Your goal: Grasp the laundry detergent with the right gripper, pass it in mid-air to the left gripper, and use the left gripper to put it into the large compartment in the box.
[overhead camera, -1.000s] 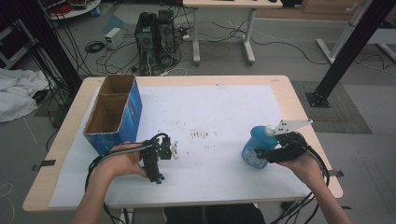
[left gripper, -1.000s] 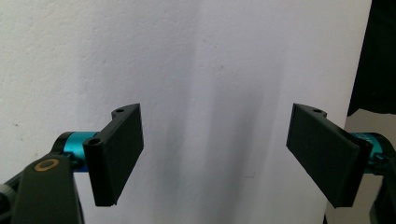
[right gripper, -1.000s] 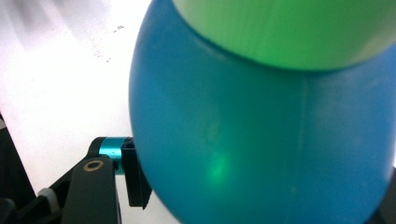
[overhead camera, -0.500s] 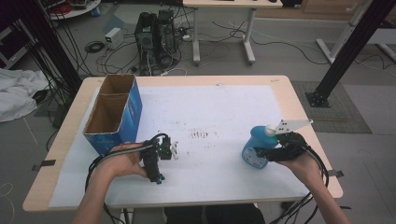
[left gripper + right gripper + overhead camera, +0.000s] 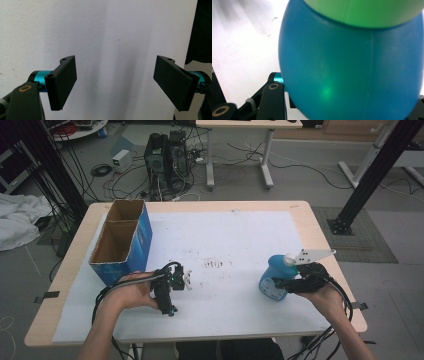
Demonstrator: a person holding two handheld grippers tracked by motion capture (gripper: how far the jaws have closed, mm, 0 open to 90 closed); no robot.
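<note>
The right gripper (image 5: 282, 284) has just been closing, and its jaws now pinch the blue bottle (image 5: 274, 279) low on its round body. The bottle stands upright on the white sheet (image 5: 235, 240) near the right edge of the table (image 5: 320, 227), with its white cap at the top. In the right gripper view the bottle's blue belly (image 5: 352, 72) fills the space between the jaws, and a green band crosses its upper part; the pads themselves are hidden behind it, so the contact is probably on both sides but cannot be seen directly. The right hand (image 5: 320, 292) grips the tool from the near side.

The left gripper (image 5: 169, 295) rests near the front of the sheet, well apart from the bottle, held by the left hand (image 5: 131, 292). Its 2 jaws stand spread wide in the left gripper view, with bare white sheet between them.

A blue cardboard box (image 5: 122, 242) with 2 open compartments stands at the table's left side, just beyond the left hand. A patch of small dark marks (image 5: 214, 264) lies on the sheet between the grippers.
</note>
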